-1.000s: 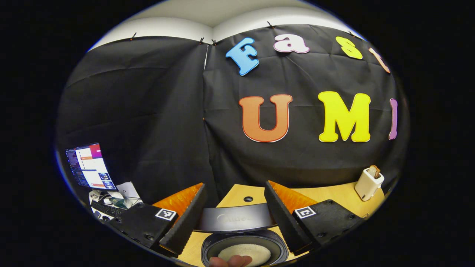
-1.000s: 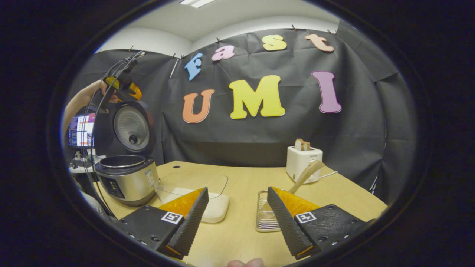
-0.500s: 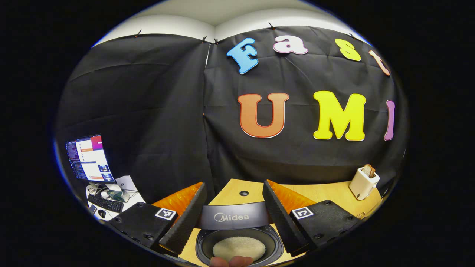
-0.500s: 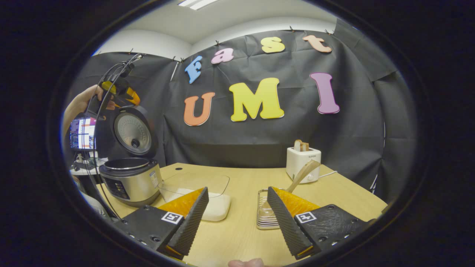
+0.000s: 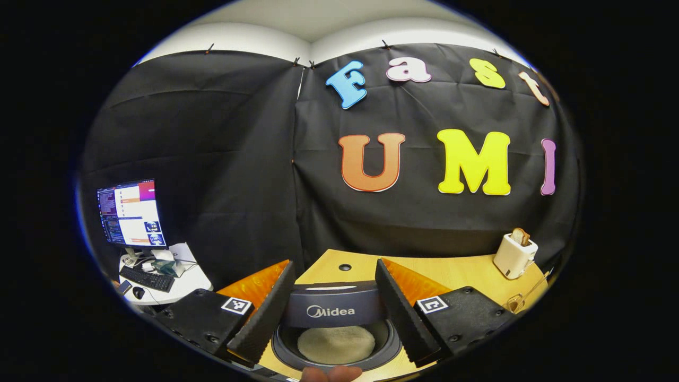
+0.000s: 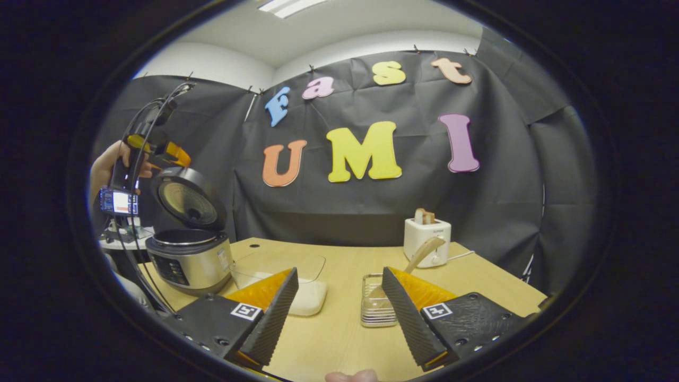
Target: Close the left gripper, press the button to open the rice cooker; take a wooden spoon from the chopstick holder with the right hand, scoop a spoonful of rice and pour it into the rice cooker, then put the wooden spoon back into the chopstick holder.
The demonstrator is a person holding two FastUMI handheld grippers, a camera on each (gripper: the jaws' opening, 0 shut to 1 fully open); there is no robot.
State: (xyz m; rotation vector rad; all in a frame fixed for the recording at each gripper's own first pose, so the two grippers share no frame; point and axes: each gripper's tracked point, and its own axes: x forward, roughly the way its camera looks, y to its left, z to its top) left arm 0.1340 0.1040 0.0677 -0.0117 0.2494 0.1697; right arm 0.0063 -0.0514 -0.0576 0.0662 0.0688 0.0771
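- Right gripper view: my right tongs [image 6: 339, 313] gape empty above the table [image 6: 339, 339]; spoon [image 6: 419, 257] leans in the holder [image 6: 375, 307] just ahead.
- Spoon looks light, stiff, smooth; I'd pinch mid-handle.
- Left gripper view: left tongs [image 5: 331, 313] open, over the cooker [image 5: 334, 342], rice in its pot; the other view shows its lid [image 6: 185, 196] up.

- rice cooker [image 6: 190, 260]: brushed metal body, glossy dark plastic lid
- desk [image 6: 339, 329]: smooth pale wood, matt
- wooden spoon [image 6: 421, 253]: light, smooth wood
- chopstick holder [image 6: 375, 307]: clear, shiny ribbed plastic
- toaster [image 6: 427, 241]: smooth white plastic
- fingers [image 6: 276, 318]: ridged, matt inner faces
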